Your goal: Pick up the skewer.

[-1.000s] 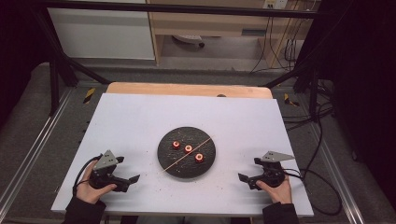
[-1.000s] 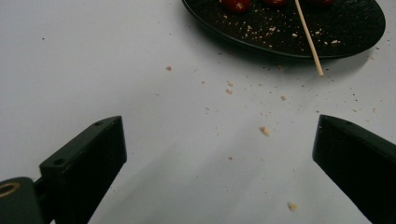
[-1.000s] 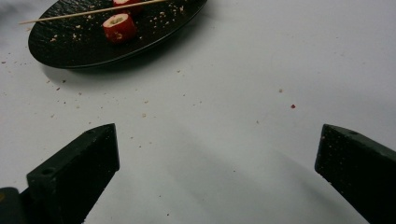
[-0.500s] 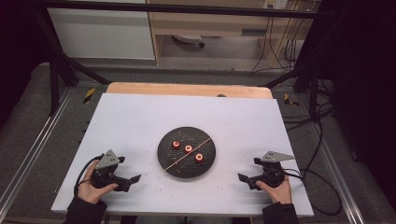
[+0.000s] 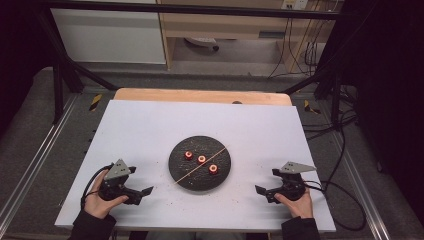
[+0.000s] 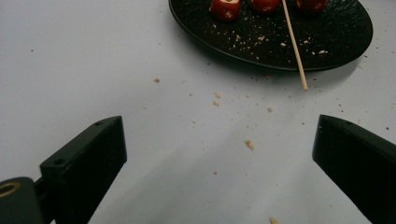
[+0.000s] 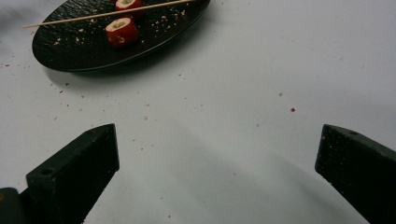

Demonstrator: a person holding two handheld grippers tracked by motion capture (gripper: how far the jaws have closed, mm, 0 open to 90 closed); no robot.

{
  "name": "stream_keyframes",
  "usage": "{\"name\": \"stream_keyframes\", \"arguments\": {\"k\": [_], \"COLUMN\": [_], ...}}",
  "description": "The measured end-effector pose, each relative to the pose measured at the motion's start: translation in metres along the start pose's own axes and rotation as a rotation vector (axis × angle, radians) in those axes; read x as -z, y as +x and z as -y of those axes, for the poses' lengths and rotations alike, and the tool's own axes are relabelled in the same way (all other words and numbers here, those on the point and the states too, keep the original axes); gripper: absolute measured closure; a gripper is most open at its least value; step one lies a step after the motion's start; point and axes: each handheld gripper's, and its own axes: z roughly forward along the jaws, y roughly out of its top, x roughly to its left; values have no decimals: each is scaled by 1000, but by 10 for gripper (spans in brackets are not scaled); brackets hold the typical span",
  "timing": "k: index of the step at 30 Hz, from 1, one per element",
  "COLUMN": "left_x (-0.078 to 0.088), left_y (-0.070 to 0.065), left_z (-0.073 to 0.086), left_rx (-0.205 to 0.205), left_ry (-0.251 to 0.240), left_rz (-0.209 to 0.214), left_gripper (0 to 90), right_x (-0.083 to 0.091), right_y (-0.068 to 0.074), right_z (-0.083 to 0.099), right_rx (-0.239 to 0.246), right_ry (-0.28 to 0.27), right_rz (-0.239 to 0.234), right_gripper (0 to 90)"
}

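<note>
Jaws gape on both grippers; left gripper view reveals crumbs [image 6: 250, 144] near the plate [image 6: 336, 42].

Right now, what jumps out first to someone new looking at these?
The round black plate in the middle of the white table, with three red food rolls lined up on it and a thin wooden skewer lying diagonally across them. Next, the left gripper and right gripper, each held low on the table on either side of the plate, fingers wide apart and empty. Crumbs dot the table near the plate.
</note>
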Motion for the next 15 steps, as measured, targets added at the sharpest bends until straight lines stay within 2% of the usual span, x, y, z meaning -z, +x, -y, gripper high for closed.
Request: {"name": "stream_keyframes", "arguments": {"k": [15], "left_x": [-8], "left_y": [-11], "left_z": [-20], "left_rx": [-19], "left_ry": [15], "left_rz": [14], "left_gripper": [34], "right_x": [0], "right_y": [0], "right_z": [0], "right_rx": [5], "right_ry": [-4], "right_rz": [-4], "right_gripper": [7]}}
